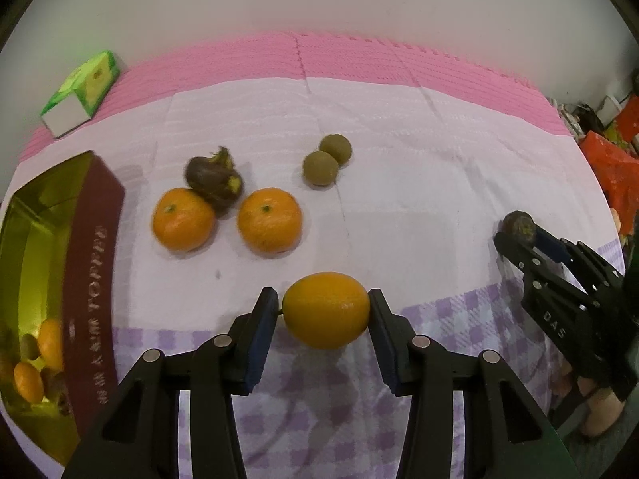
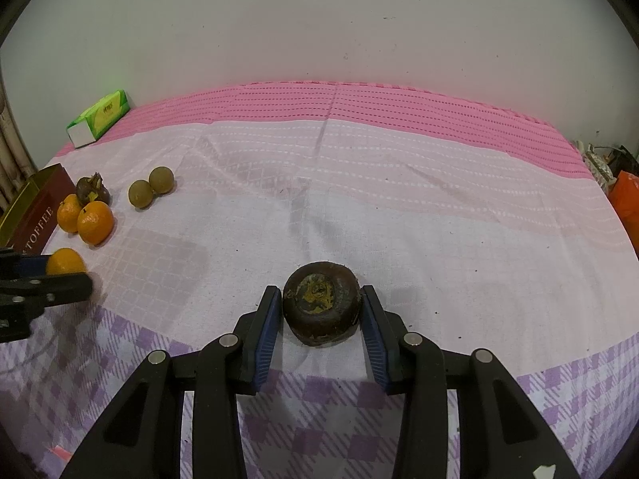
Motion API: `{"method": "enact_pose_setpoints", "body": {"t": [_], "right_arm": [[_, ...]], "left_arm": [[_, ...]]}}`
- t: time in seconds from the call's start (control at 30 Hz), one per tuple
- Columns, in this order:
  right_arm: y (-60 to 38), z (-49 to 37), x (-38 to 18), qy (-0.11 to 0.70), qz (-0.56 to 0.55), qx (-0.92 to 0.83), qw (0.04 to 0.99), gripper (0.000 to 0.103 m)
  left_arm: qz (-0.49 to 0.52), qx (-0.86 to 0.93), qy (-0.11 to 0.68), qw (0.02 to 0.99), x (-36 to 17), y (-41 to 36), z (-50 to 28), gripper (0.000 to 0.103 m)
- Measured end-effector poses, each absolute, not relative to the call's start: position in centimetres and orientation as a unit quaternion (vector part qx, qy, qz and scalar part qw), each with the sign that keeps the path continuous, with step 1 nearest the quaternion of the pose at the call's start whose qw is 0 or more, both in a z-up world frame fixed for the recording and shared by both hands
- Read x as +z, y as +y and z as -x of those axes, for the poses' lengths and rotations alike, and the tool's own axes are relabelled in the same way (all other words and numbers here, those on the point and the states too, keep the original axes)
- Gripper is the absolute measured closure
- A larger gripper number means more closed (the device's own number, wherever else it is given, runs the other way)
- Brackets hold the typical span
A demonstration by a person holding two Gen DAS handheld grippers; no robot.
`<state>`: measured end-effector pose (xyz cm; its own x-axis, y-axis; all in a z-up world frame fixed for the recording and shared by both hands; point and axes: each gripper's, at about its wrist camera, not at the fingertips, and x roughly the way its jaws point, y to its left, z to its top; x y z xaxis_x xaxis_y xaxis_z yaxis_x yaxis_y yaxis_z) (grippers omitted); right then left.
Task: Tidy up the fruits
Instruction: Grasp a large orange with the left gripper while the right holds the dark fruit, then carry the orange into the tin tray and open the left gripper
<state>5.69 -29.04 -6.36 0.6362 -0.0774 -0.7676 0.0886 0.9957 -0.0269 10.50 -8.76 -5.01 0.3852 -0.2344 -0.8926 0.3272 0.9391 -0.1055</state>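
At far left on the cloth sits the toffee tin [image 1: 94, 279], open, some oranges and brownish fruit already inside, so sorting looks partly done. Next over, two oranges [image 1: 183, 219] and a dark mangosteen [image 1: 213, 181] touching them, then two small green-brown round fruits [image 1: 326, 161] side by side, all loose on the tablecloth [image 1: 419, 199]. Near centre, left gripper [image 1: 324, 311], jaws clamped on an orange fruit [image 1: 325, 309] held near the tin side. At right, right gripper [image 2: 321, 311], jaws closed against a second mangosteen [image 2: 321, 303]; can't tell whether it's lifted off the cloth. Green tissue box [image 2: 100, 119] sits at the back, unrelated. Five loose fruits left, plus the two gripped.
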Motion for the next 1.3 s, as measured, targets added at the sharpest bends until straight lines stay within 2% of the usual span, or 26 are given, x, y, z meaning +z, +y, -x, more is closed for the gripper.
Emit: {"method": "enact_pose_setpoints", "body": {"t": [0.4,0.67,1.03,1.3], "right_arm": [[-28.8,-5.7,-6.4,0.424,-0.001,-0.049,0.904,0.065],[-28.8,-5.7,-6.5,0.424,0.001,-0.05,0.904,0.065],[-28.8,-5.7,-6.5,0.423,0.005,-0.053,0.904,0.065],[-28.9,-5.7,-6.5,0.423,0.007,-0.055,0.904,0.066]], "left_arm": [[-0.029,-0.148,0.491,0.858,-0.7,-4.2,-9.5,0.056],[-0.021,-0.094,0.472,0.876,1.3,1.9,-10.8,0.056],[-0.006,-0.018,0.49,0.872,-0.4,10.2,-13.5,0.056],[0.004,-0.004,0.508,0.862,-3.0,12.8,-14.8,0.056]]}}
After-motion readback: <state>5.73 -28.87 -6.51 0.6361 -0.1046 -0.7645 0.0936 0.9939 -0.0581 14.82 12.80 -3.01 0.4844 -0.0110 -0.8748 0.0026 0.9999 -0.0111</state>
